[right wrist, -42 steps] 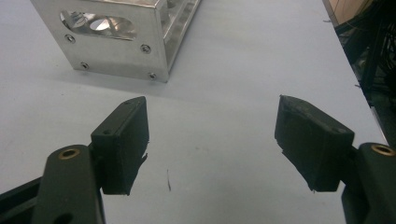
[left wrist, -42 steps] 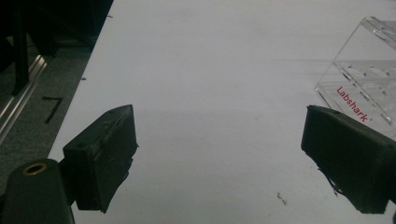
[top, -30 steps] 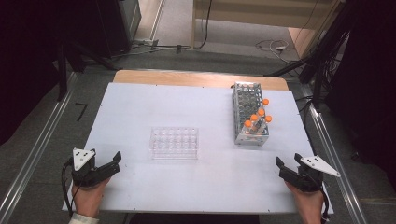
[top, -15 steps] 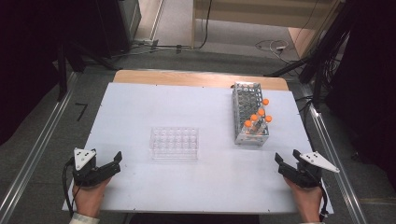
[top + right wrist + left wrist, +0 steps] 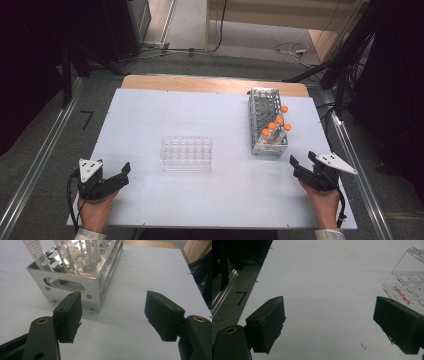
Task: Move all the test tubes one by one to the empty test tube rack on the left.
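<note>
The right gripper [image 5: 301, 165] is standing with its jaws wide and nothing between them; they have just been closing a little. It is hovering near the table's 4 o'clock corner, pointing toward the metal rack [image 5: 269, 122], which is sitting just beyond it at about 11 o'clock from the jaws. The orange-capped tubes [image 5: 276, 126] are standing upright in the rack's near end. The left gripper [image 5: 116, 178] is resting released and empty at the table's [image 5: 200, 110] 8 o'clock corner, with the clear plastic rack [image 5: 186, 152] lying at its 2 o'clock.

Judging from this, the right hand is approaching the tubes. To do it well, it should be rising above the rack first, then coming down over one cap, gripping the tube below the cap and lifting straight up so neighbouring tubes are not being knocked.
</note>
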Tool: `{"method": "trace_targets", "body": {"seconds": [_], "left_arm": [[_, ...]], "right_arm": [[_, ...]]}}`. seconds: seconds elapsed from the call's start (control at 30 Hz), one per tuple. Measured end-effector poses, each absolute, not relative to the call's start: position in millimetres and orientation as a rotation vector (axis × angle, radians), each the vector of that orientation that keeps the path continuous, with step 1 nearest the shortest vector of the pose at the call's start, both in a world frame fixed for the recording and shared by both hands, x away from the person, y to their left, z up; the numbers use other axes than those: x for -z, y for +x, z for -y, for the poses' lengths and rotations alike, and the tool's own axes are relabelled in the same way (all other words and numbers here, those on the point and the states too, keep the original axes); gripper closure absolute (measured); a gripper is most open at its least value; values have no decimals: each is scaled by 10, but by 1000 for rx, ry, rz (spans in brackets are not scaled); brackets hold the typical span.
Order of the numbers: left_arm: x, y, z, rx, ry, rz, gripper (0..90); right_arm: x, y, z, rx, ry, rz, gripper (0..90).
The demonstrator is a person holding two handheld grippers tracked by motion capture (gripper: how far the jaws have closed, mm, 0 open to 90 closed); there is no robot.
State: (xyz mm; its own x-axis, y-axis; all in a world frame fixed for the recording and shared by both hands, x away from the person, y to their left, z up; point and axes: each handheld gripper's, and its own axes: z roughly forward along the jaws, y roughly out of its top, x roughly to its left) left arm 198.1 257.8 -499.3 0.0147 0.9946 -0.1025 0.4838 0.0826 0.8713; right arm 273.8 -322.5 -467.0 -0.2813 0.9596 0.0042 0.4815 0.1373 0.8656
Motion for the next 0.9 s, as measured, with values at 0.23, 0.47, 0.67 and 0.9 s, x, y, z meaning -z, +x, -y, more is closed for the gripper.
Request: {"method": "trace_targets", "body": {"seconds": [0.23,0.47,0.67,0.9], "left_arm": [[4993,1979,-2579,-829,1506,-1581,106],[4994,1980,-2575,-830,1512,-1583,106],[4999,1982,-2573,-829,1514,-1583,106],[5001,1984,-2567,-827,1515,-1582,106]], "right_arm": [[4640,2826,3177,-1078,1373,-1847,290],[4612,2924,3147,-1098,1365,-1845,318],[4581,3013,3134,-1119,1359,-1833,373],[4569,3118,3082,-1130,1335,-1846,444]]}}
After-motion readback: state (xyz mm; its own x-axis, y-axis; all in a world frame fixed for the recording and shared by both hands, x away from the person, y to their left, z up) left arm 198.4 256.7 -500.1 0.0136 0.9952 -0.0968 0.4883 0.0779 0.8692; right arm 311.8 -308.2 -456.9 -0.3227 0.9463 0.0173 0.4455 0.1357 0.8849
